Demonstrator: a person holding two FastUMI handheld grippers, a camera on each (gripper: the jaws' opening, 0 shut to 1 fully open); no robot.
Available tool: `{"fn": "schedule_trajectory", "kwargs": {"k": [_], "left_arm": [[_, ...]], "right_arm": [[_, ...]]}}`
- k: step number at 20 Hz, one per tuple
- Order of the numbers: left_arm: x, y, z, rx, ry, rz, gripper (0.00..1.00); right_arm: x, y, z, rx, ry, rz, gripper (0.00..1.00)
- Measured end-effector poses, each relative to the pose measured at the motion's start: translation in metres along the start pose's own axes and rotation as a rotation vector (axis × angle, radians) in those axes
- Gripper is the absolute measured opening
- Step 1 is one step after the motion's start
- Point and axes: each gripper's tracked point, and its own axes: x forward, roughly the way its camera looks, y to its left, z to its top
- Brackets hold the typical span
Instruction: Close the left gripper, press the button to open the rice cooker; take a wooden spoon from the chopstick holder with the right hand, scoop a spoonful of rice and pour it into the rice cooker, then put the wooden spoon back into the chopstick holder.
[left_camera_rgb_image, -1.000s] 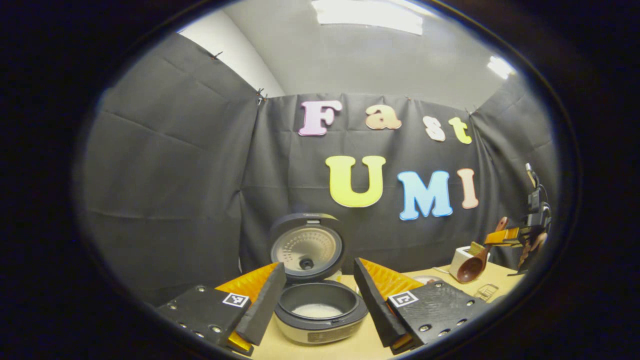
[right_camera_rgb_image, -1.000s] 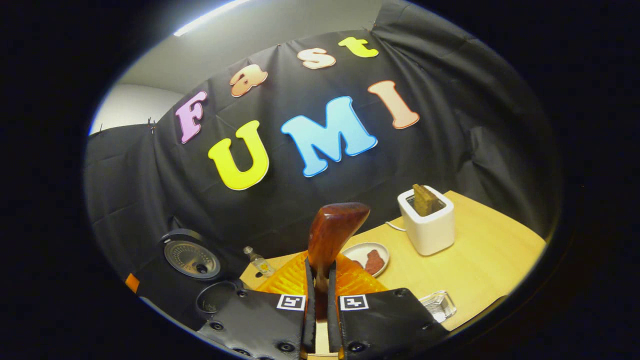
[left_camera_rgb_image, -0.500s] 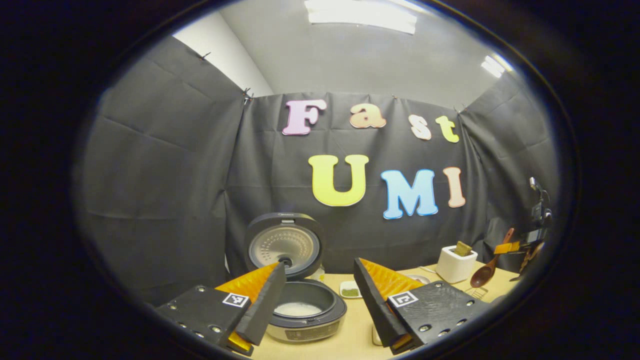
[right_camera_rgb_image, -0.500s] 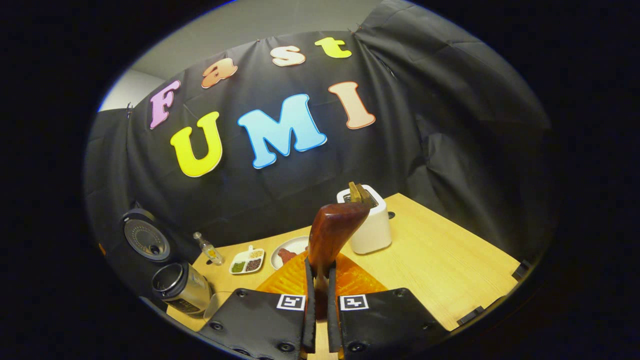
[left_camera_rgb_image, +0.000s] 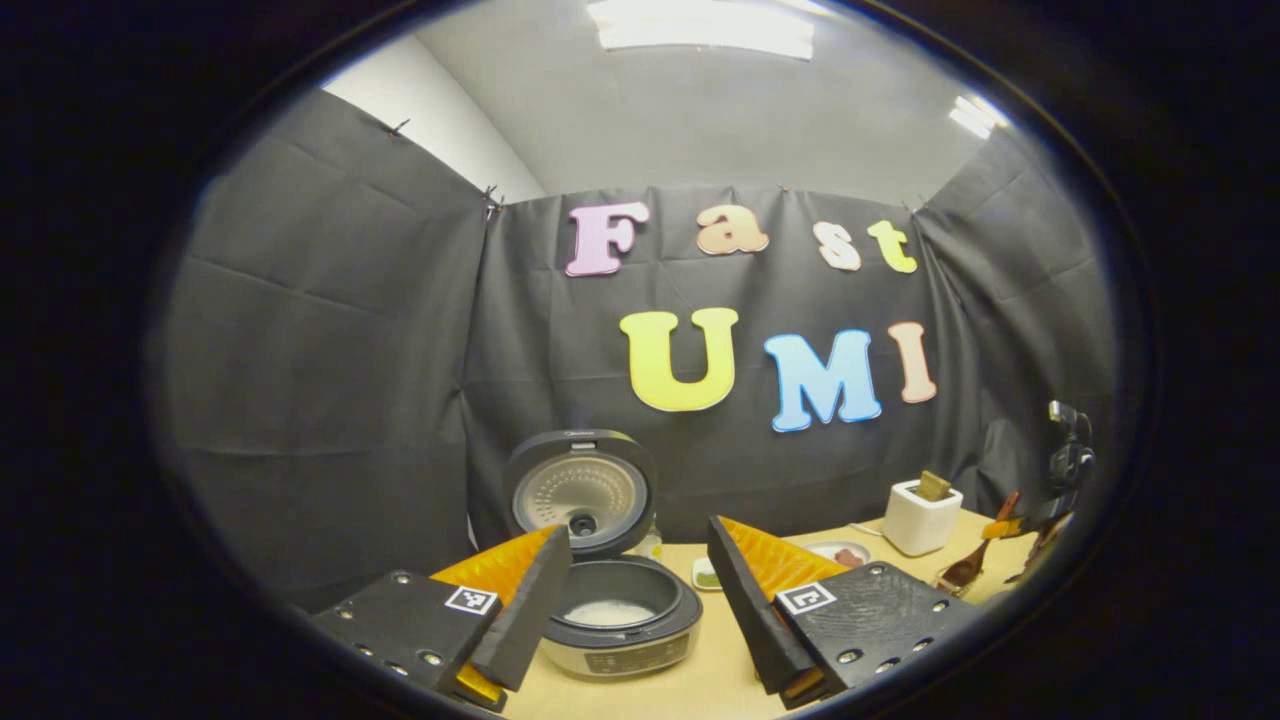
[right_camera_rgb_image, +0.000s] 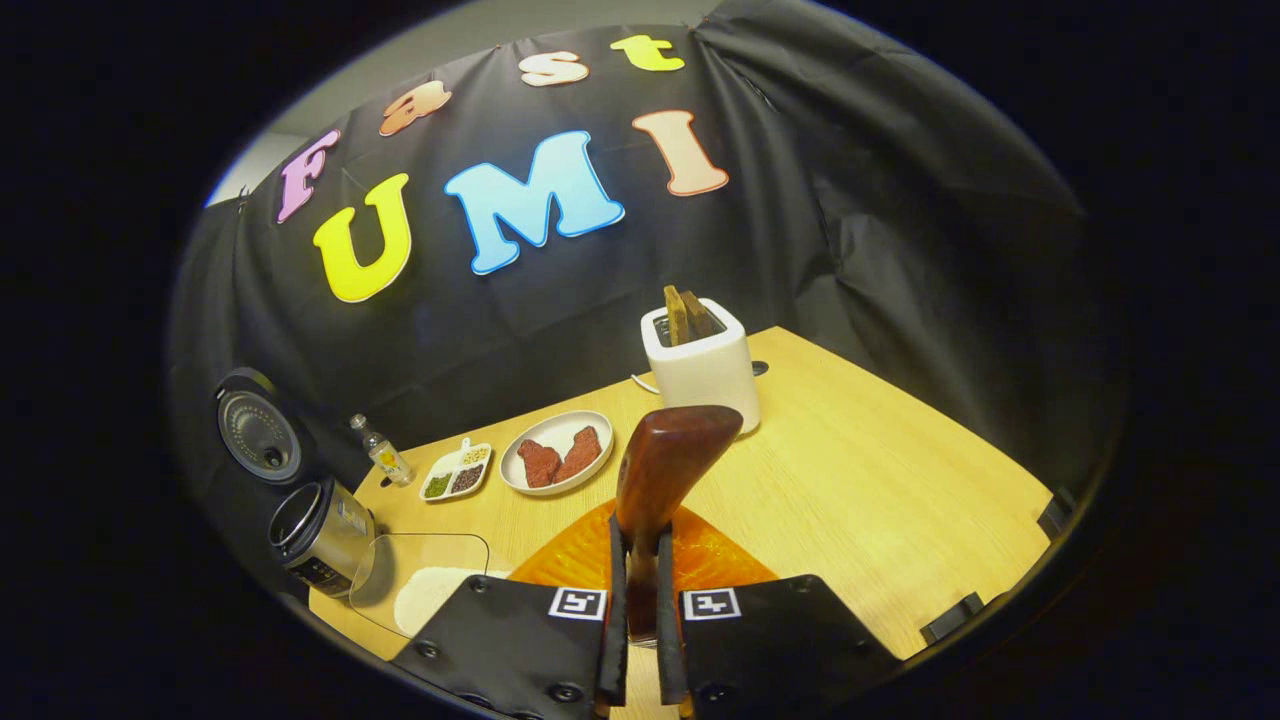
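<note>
Wooden spoon (right_camera_rgb_image: 660, 470) stands clamped in our right gripper (right_camera_rgb_image: 640, 640) above the pale wood table (right_camera_rgb_image: 900, 500), toaster (right_camera_rgb_image: 703, 365) beyond; our left gripper (left_camera_rgb_image: 640, 610) hangs spread wide before the open rice cooker (left_camera_rgb_image: 620, 625), black cloth walls around

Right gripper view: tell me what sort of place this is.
Probably a mock kitchen staged in a booth: a wooden table carries an open rice cooker, a white toaster and a plate of food.
</note>
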Motion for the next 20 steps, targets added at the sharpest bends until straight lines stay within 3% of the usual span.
{"fn": "schedule_trajectory", "kwargs": {"k": [3,7,9,11,14,20], "left_arm": [[-0.006,0.000,0.002,0.002,0.003,0.014,0.84],[-0.007,-0.002,0.005,0.008,0.006,0.024,0.84],[-0.004,-0.006,0.009,0.010,0.005,0.021,0.84],[0.003,-0.012,0.014,0.004,0.002,0.013,0.84],[0.023,-0.016,0.020,0.001,0.008,0.005,0.84],[0.092,0.006,0.053,-0.015,-0.005,0.027,0.84]], "right_arm": [[0.003,-0.004,-0.016,-0.011,0.036,0.004,0.16],[-0.006,-0.016,-0.003,-0.054,-0.004,-0.012,0.32],[-0.015,-0.027,0.010,-0.096,-0.039,-0.043,0.78],[-0.028,-0.036,0.027,-0.140,-0.076,-0.078,0.98],[-0.053,-0.039,0.056,-0.208,-0.157,-0.107,0.98],[-0.104,-0.010,0.099,-0.278,-0.274,-0.085,0.98]]}}
